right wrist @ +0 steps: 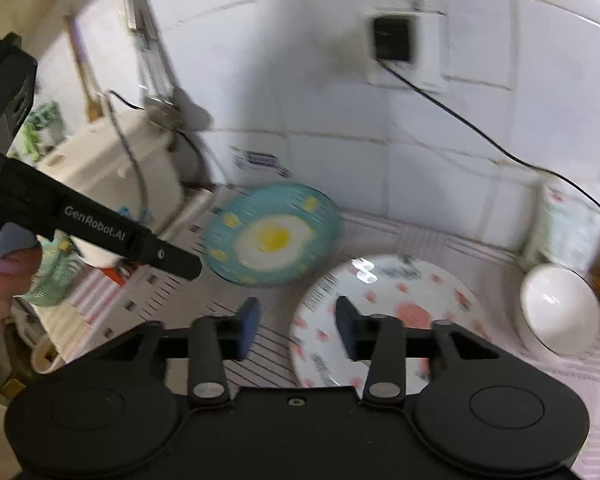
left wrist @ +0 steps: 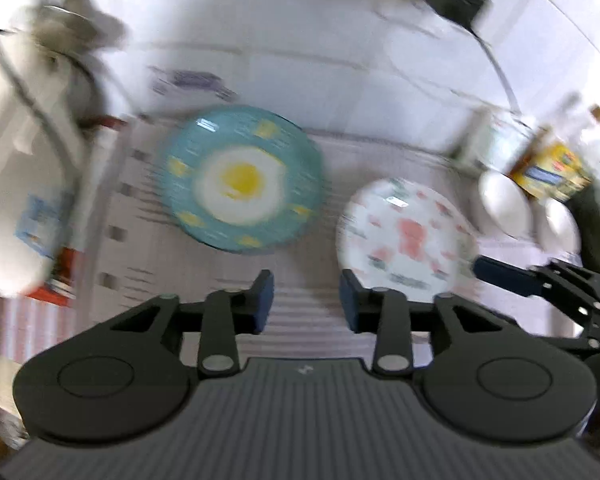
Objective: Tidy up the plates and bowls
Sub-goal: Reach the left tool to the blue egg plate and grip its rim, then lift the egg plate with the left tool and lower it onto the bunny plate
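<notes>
White tiled wall (right wrist: 300, 92) behind, with a socket and black plug (right wrist: 392, 40) and a cord trailing right; below it a table (left wrist: 308, 320) under a pale striped cloth.

Lying flat on the cloth: teal plate (left wrist: 242, 178) with a fried-egg print at back left, and white plate (left wrist: 404, 240) with pink marks to its right and nearer. Well apart from each other, not stacked. Right of the white plate, two white bowls: near bowl (right wrist: 558, 308) plain in the right view, far bowl (left wrist: 500, 204) beside it in the left view only. A yellow packet (left wrist: 548, 172) just behind them. Off to the left, a white appliance (right wrist: 112, 176), blurred.

Left gripper (left wrist: 306, 300) hanging above the cloth between the two plates, jaws partly apart, nothing between the blue pads. Right gripper (right wrist: 296, 328) partly open too, holding nothing; one pad over the cloth, the other over the white plate's near-left rim, contact impossible to confirm through the blur. A hand (right wrist: 4, 288) at the left edge of the right view, around the other tool's handle.

Judged by the layout: both plates set down separately, neither in a grip. Bowls side by side, not nested as far as can be told. Probably left to do: gathering plates into one pile and bowls into another, unless this spread is the intended order.
</notes>
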Motion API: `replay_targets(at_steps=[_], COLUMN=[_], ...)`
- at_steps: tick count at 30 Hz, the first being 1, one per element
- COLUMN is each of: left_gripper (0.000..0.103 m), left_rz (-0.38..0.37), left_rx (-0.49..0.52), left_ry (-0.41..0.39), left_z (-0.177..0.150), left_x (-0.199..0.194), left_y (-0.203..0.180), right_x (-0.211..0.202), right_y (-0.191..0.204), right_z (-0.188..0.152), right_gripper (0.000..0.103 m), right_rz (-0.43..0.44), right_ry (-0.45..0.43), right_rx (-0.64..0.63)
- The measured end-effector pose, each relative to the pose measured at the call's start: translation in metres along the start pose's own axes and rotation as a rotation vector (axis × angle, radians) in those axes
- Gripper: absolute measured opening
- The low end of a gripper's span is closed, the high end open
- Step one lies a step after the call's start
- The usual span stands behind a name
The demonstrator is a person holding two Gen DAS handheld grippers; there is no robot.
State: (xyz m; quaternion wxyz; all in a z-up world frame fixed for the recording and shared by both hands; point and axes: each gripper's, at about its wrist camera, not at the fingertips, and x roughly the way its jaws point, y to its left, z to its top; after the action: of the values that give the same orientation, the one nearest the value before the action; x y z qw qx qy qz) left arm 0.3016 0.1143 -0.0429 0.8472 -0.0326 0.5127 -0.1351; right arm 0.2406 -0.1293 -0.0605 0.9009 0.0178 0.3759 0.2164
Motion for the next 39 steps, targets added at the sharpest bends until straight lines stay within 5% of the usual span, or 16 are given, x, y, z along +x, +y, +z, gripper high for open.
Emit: replay_targets(at_steps=[4, 12, 17, 20, 24, 27, 34, 39], left_gripper=[0.055, 0.079, 0.085, 0.085, 0.082, 0.073, 0.023, 0.02], left_rz=[0.093, 0.048, 0.107, 0.091, 0.105, 0.112, 0.079, 0.031], left_rx=[-0.014, -0.073, -0.074, -0.117, -0.091, -0.12, -0.128, -0.172], left_ry=[-0.071, -0.091, -0.108, -0.062, 0.009, 0.043, 0.08, 0.09], left_z=[0.004, 0.014, 0.018, 0.027, 0.035, 0.035, 0.038, 0.035], left_x=[-0.005, 0.029, 0.072, 0.097, 0.129, 0.143, 0.162, 0.17], left_y=[0.036, 0.071, 0.079, 0.088, 0.09, 0.095, 0.101, 0.109], right_x=[0.037, 0.099, 0.156, 0.179, 0.198, 0.206, 0.213, 0.219], right_y=[0.009, 0.006, -0.031, -0.045, -0.056, -0.06, -0.065, -0.067], right_z=[-0.002, 0.021, 0.048, 0.054, 0.052, 0.049, 0.048, 0.052], right_gripper=[0.066, 0.073, 0.072, 0.071, 0.069, 0.055, 0.015, 0.017], right_rz=[0.044, 0.005, -0.033, -0.089, -0.096, -0.066, -0.096, -0.076], right_ry=[0.004, -0.009, 0.143, 0.16, 0.165, 0.14, 0.122, 0.138], right_rx=[0.019, 0.012, 0.288, 0.312, 0.314, 0.321, 0.26, 0.213])
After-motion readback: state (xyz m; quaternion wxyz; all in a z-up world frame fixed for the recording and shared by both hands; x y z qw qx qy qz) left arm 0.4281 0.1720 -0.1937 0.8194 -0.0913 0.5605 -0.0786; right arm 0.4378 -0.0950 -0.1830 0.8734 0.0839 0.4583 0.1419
